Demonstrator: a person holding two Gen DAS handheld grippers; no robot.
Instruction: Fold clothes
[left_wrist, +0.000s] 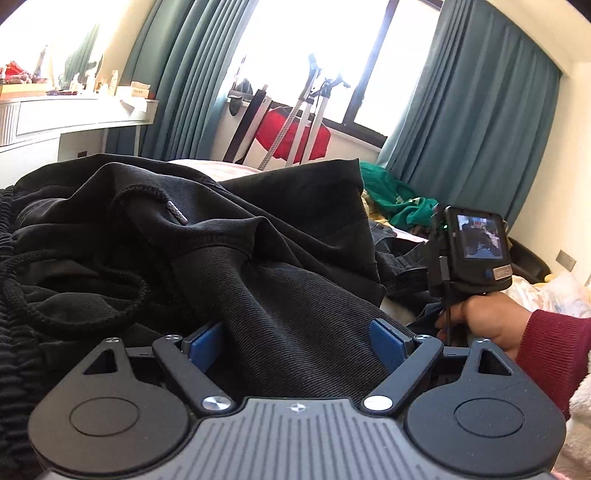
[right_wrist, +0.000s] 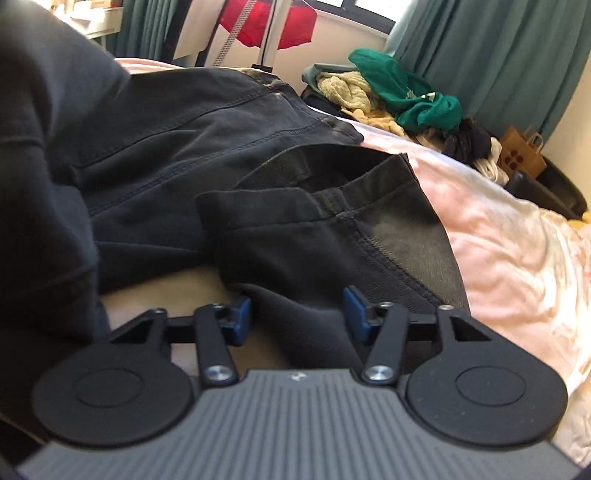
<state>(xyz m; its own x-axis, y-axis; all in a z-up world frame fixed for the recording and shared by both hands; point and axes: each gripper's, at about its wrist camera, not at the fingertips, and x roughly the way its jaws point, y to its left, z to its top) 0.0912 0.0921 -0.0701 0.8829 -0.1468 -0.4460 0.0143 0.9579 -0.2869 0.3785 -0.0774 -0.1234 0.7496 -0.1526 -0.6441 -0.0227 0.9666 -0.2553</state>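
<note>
A crumpled black twill garment with a drawstring (left_wrist: 229, 236) lies heaped on the bed with the pale pink cover (right_wrist: 498, 236), beside dark denim jeans (right_wrist: 177, 136). The left hand-held gripper (left_wrist: 295, 343) stands released, its blue pads wide apart with black cloth lying between them. The right hand-held gripper (right_wrist: 297, 314) has a fold of the black cloth between its pads; whether they clamp it I cannot tell. A green garment (right_wrist: 410, 92) tops a pile at the bed's far edge.

Left gripper (left_wrist: 295, 343) gapes wide; right gripper (right_wrist: 297, 314) stands narrower, seemingly not yet clamped.
</note>
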